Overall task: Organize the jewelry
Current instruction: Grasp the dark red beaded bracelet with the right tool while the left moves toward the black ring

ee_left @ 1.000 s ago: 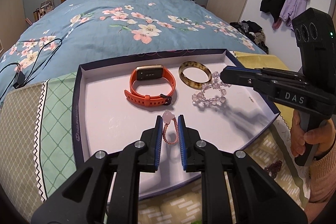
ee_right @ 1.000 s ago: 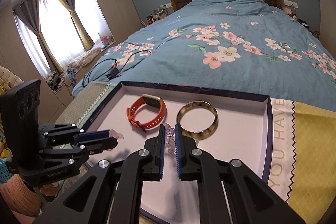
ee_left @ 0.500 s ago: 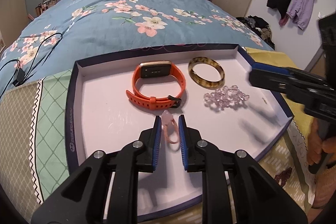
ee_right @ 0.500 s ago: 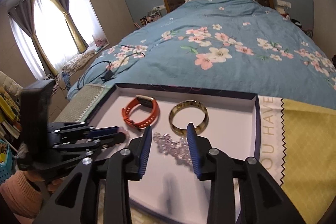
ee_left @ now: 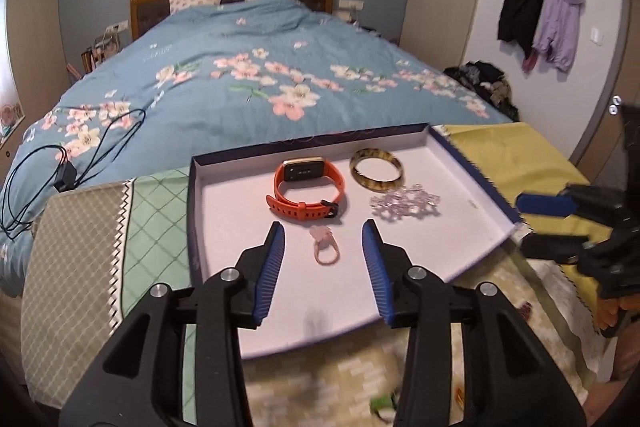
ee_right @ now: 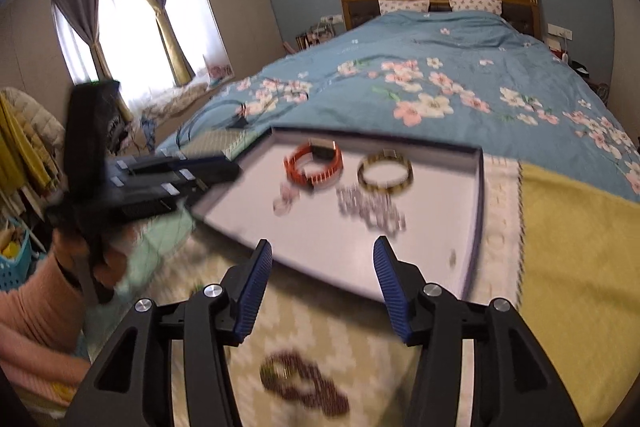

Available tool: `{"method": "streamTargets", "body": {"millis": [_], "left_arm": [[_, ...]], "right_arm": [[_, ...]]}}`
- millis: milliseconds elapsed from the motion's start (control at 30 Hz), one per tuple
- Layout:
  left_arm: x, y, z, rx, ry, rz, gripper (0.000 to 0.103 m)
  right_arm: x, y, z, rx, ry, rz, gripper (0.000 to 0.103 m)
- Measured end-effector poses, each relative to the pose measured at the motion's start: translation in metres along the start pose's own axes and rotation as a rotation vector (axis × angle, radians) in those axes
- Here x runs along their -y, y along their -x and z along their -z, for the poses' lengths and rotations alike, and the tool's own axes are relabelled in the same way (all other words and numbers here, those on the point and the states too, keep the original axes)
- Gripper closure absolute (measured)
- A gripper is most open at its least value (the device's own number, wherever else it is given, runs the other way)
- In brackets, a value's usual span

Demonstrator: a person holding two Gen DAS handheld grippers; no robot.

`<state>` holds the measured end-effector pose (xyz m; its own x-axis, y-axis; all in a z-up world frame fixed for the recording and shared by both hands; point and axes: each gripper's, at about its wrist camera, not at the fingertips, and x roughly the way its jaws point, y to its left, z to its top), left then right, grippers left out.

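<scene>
A white tray with a dark rim point(ee_left: 224, 219) lies on the patterned cover at the foot of the bed. In it are an orange watch point(ee_left: 306, 189), a tortoiseshell bangle point(ee_left: 376, 169), a clear bead bracelet point(ee_left: 404, 205) and a small pink ring-like band point(ee_left: 326, 247). My left gripper point(ee_left: 324, 251) is open above the pink band, not touching it. My right gripper point(ee_right: 322, 269) is open and empty above the tray's near edge point(ee_right: 320, 269). A dark bead bracelet point(ee_right: 304, 385) lies on the cover below the right gripper, blurred. The tray items also show in the right wrist view: watch point(ee_right: 314, 167), bangle point(ee_right: 384, 173), clear beads point(ee_right: 372, 209).
The blue floral bed point(ee_left: 256, 75) stretches behind the tray, with a black cable point(ee_left: 80, 151) on it at left. A yellow cloth point(ee_left: 508, 155) lies to the right of the tray. Coats point(ee_left: 540, 15) hang on the right wall. Curtained windows point(ee_right: 120, 31) stand at left.
Both grippers opened and pulled back from the tray. The left let go of the pink band; the right let go of the clear bead bracelet, which now lies in the tray.
</scene>
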<state>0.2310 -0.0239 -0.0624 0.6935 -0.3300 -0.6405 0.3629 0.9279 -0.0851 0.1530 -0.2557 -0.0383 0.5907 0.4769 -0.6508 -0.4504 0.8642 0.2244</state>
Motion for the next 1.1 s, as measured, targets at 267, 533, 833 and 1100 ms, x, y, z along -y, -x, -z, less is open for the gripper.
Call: {"method": "streamTargets", "body": {"millis": [267,533,833,1100], "left_arm": [[0.012,0.047,0.04,0.013,-0.033,0.051,0.059],[0.03,0.062,0.075,-0.012,-0.063,0.097,0.056],[0.04,0.061,0.092,-0.047,-0.065,0.14,0.055],[0.046,0.058,0.101,-0.073,-0.074,0.172,0.055]], "right_arm": [[0.002,-0.004,0.049,-0.12,-0.005,0.026,0.053],[-0.004,-0.004,0.07,-0.165,0.016,0.041,0.058],[-0.005,-0.003,0.074,-0.167,0.029,0.075,0.078],[-0.005,0.0,0.072,-0.145,0.012,0.059,0.097]]}}
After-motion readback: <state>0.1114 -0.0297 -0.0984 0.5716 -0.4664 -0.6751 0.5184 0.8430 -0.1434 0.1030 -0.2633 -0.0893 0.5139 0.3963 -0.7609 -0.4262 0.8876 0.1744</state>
